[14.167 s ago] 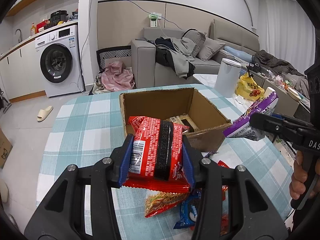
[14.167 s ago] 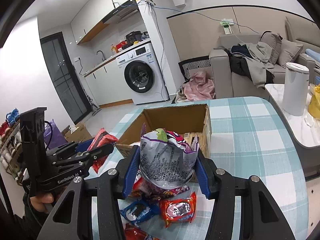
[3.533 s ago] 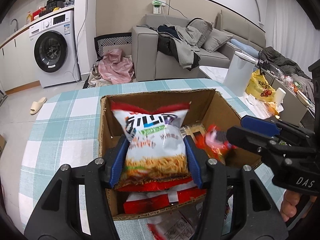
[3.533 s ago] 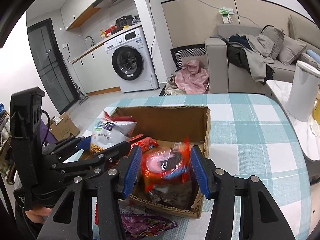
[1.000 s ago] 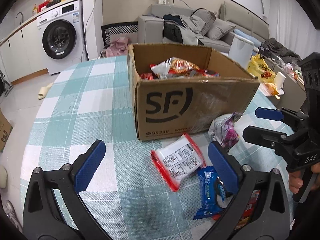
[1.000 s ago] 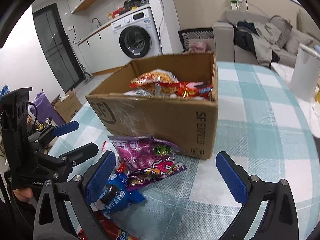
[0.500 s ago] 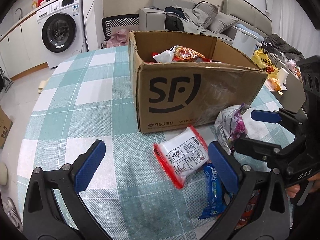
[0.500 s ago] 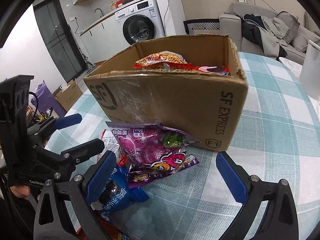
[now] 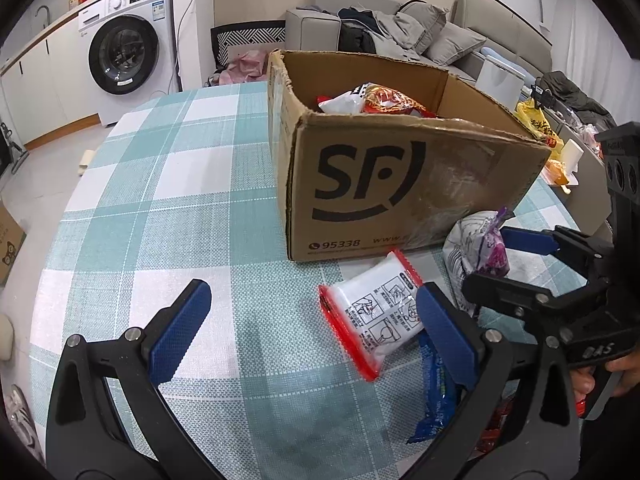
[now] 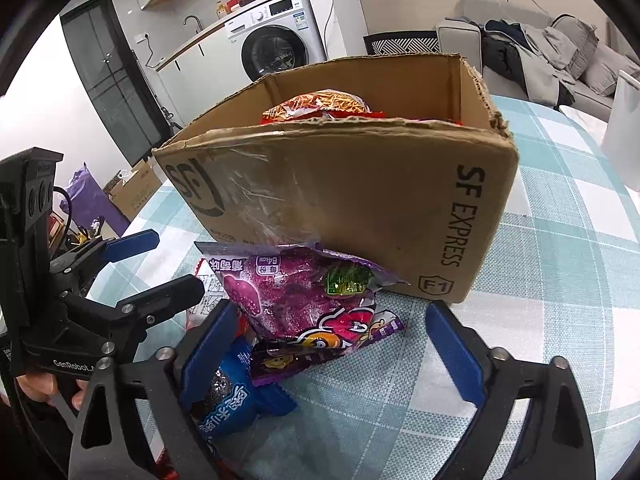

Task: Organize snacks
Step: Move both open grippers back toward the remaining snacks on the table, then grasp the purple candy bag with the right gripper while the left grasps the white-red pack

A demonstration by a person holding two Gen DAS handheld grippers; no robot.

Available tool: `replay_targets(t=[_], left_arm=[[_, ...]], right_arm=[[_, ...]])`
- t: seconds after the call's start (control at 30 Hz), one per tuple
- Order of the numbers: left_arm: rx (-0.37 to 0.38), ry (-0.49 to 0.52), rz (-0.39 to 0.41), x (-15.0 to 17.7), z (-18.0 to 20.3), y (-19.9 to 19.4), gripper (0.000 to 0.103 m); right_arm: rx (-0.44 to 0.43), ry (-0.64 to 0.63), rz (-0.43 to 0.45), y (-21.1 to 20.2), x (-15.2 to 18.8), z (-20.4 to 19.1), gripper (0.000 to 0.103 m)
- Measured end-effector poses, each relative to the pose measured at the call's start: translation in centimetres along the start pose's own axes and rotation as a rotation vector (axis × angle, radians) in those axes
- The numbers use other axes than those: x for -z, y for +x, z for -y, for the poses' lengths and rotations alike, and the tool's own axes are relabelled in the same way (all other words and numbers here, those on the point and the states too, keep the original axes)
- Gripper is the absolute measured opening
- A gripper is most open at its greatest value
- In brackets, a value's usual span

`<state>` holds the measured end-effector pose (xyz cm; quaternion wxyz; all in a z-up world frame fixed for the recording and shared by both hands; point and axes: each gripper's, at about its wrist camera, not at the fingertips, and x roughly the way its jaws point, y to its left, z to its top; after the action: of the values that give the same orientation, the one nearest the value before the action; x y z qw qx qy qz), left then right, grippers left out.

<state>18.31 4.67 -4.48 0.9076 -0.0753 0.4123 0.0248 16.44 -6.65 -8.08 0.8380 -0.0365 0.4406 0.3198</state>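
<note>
A brown SF cardboard box (image 9: 384,184) stands on the checked tablecloth and holds several snack bags (image 9: 376,102); it also shows in the right wrist view (image 10: 360,196). In front of it lie a white and red packet (image 9: 378,314), a purple snack bag (image 10: 304,296) and a blue packet (image 10: 228,400). My left gripper (image 9: 316,328) is open and empty, low over the cloth, its right finger beside the white packet. My right gripper (image 10: 332,348) is open, its jaws on either side of the purple bag.
The teal checked tablecloth (image 9: 168,200) stretches left of the box. A washing machine (image 9: 124,48) and a grey sofa (image 9: 400,28) stand beyond the table. A white bin (image 10: 624,136) is at the right. A red packet (image 9: 496,424) lies under my right gripper.
Both grippers have moved closer to the loose packets in front of the box. The right gripper now straddles the purple bag. Both stay open.
</note>
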Motion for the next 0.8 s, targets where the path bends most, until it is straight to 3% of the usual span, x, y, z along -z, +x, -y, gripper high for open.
replay_targets(t=[0.2, 0.3, 0.8], left_arm=[[0.000, -0.004, 0.001, -0.1, -0.4, 0.2, 0.102], [0.001, 0.001, -0.002, -0.2, -0.5, 0.4, 0.102], [0.046, 0.007, -0.045, 0.4, 1.2, 1.4, 0.102]], right_arm=[[-0.045, -0.004, 0.001, 0.1, 0.1, -0.2, 0.066], [-0.042, -0.012, 0.007, 0.1, 0.3, -0.4, 0.062], [-0.039, -0.003, 0.035, -2.2, 0.9, 0.3, 0.061]])
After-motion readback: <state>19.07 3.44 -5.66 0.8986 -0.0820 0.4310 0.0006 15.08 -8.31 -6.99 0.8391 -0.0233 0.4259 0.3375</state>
